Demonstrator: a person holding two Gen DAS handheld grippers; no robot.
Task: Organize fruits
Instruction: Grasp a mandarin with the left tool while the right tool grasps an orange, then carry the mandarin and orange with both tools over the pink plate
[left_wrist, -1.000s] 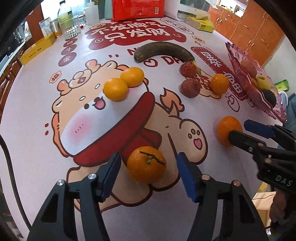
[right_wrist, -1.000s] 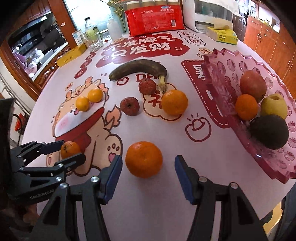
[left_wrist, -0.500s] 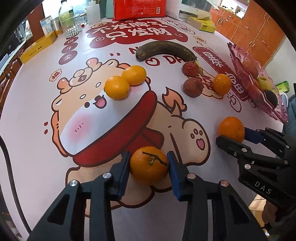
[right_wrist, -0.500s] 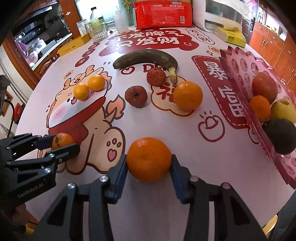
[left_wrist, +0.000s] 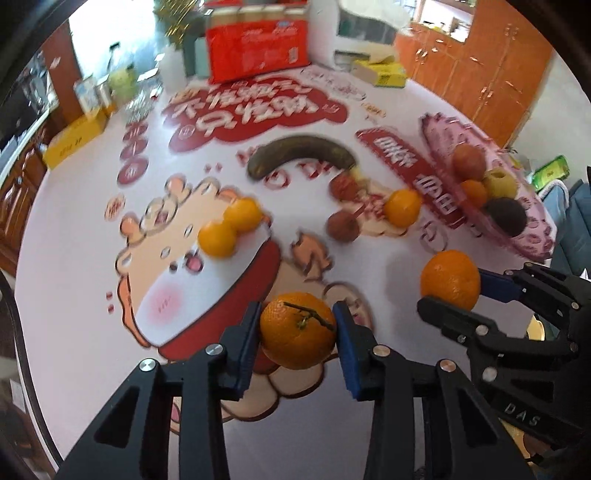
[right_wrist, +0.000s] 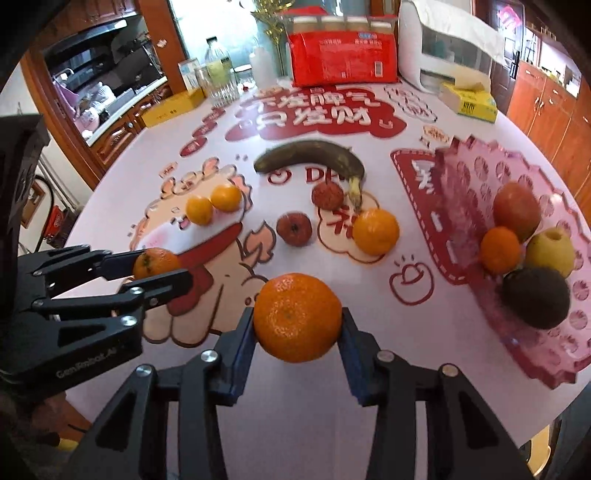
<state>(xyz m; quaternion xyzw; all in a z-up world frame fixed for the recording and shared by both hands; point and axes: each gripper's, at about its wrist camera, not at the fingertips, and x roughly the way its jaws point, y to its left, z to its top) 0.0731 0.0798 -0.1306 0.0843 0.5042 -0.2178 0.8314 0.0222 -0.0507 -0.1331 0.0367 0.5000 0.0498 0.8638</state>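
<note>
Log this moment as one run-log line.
left claw: shut on stemmed orange | right claw: shut on large orange | both oranges off the table | pink tray: four fruits

The left wrist view is smeared by motion: the printing on the tablecloth (left_wrist: 92, 229), the dark banana (left_wrist: 301, 155) and the two reddish fruits beside it cannot be made out sharply there. The sides of the stemmed orange (left_wrist: 297, 330) are covered by the pads (left_wrist: 247, 347) pressed on it, and its underside is hidden. In the right wrist view the same is true of the second orange (right_wrist: 297, 317). The near edge of the pink tray (right_wrist: 476, 184) is cut off at the right. The fruit in the tray is partly hidden by its neighbours. Small print on the red package (right_wrist: 341, 61) is too small to be read.
</note>
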